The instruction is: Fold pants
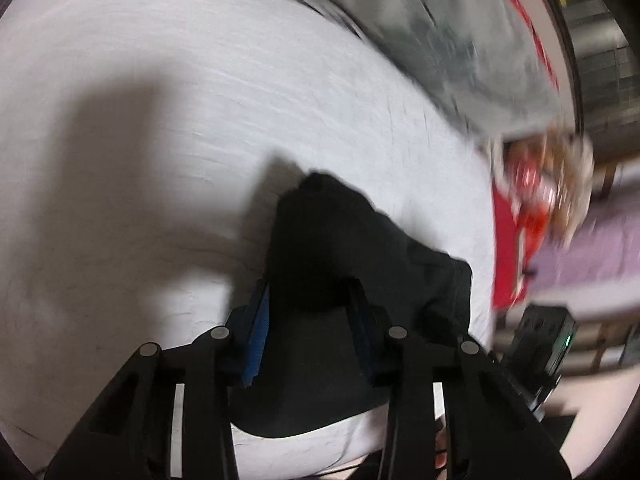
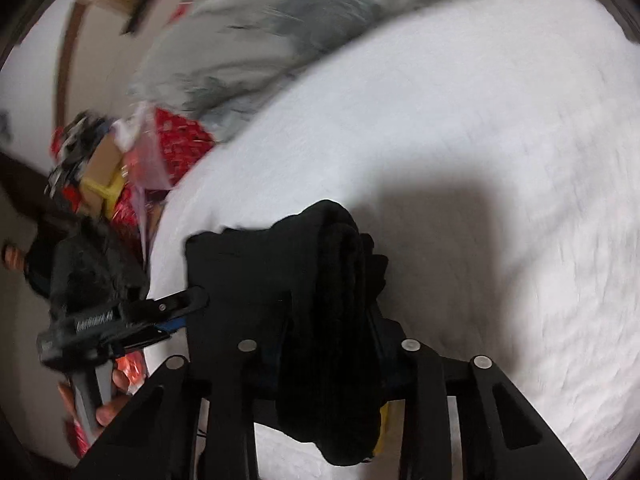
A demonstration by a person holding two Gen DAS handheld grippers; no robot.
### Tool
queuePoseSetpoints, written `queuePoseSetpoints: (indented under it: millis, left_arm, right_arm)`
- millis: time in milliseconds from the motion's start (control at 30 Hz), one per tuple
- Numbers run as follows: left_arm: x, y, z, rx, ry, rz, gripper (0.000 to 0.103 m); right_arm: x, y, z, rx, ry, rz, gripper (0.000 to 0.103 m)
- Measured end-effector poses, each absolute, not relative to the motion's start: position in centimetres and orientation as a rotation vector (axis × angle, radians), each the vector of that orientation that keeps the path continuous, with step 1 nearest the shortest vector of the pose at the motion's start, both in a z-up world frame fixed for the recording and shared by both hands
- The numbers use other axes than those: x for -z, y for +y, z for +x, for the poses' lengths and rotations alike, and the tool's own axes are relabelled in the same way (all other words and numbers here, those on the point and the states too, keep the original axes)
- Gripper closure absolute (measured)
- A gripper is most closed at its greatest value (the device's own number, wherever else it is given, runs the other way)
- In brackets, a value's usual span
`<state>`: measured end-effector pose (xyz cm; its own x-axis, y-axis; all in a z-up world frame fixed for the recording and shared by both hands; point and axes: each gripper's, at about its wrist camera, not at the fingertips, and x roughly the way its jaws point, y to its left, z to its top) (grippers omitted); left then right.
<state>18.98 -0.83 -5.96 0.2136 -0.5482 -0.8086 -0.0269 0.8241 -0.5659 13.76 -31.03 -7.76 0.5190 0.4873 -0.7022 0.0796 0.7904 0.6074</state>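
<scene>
While both tongs, left tongs point(image 1: 308, 312) and right tongs point(image 2: 332, 320), clamp the black pants point(image 1: 340, 240), cloth bunches between them above the bed point(image 1: 160, 100).

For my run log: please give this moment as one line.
left hand-held gripper: shut on black pants | right hand-held gripper: shut on black pants | surface: white sheet

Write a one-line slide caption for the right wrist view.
Right gripper clamps bunched black fabric pants above a white bedsheet; left gripper grips the same garment's edge.
</scene>
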Motion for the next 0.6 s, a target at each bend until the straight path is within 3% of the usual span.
queuePoseSetpoints:
  millis: [100,267,333,367,400,600]
  left_arm:
    - [6.8,0.4,19.2,0.327,1.333,-0.544,0.068]
    - [5.3,0.7,18.0,0.383,1.298,-0.51,0.068]
    - [4.3,0.6,17.1,0.406,1.262,-0.441,0.059]
    - [4.2,0.5,16.8,0.411,1.25,-0.422,0.043]
    - [4.1,0.4,16.3,0.412,1.238,-0.402,0.035]
    - [7.3,-0.4,14.3,0.48,1.331,-0.391,0.035]
  right_arm:
    - [7.7,-30.4,15.2,-0.268,1.047,0.506,0.068]
    - [8.4,-31.7,14.7,-0.272,1.06,0.603,0.055]
    - [8.2,-32.7,13.9,-0.263,1.046,0.656,0.049]
    - [8.3,-33.1,13.7,-0.258,1.044,0.673,0.047]
    - [8.5,-33.4,13.3,-0.253,1.044,0.689,0.046]
    - [9.7,-33.7,12.5,-0.293,1.066,0.787,0.046]
